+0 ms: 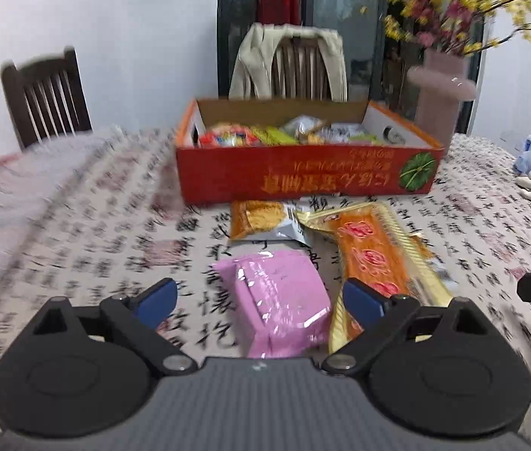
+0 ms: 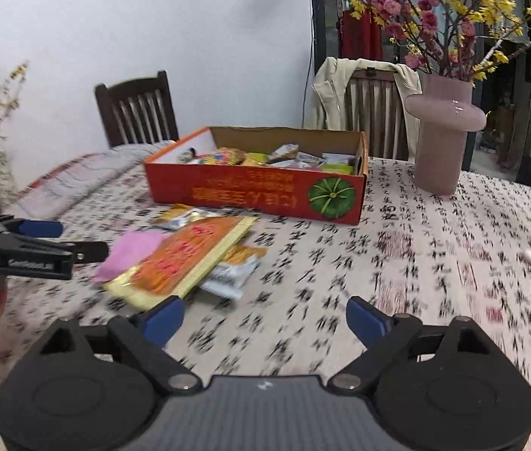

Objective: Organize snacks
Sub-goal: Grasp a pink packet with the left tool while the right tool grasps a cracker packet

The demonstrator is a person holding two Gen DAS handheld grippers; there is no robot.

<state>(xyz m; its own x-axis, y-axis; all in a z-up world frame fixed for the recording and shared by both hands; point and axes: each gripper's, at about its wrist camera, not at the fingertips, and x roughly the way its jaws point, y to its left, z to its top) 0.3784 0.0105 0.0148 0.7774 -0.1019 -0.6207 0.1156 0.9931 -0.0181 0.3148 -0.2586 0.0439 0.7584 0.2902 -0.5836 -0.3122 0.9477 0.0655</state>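
Red box (image 1: 303, 173) at 12 o'clock, open-topped, filled with mixed snack packets (image 1: 250, 136). Loose on the calligraphy tablecloth (image 1: 77, 225) in front of it: pink pack (image 1: 280, 297), orange-gold pack (image 1: 374, 259), small orange pouch (image 1: 261, 221). Left gripper (image 1: 259, 300) spread, straddling the pink pack, not touching. Right gripper (image 2: 265, 319) spread, empty. Pink vase (image 2: 442, 131) at 1 o'clock, chairs (image 2: 137, 109) behind.

left gripper (image 1: 259, 298) and right gripper (image 2: 265, 317), black linkage arms, blue pads, silver pivot screws, grey textured bodies
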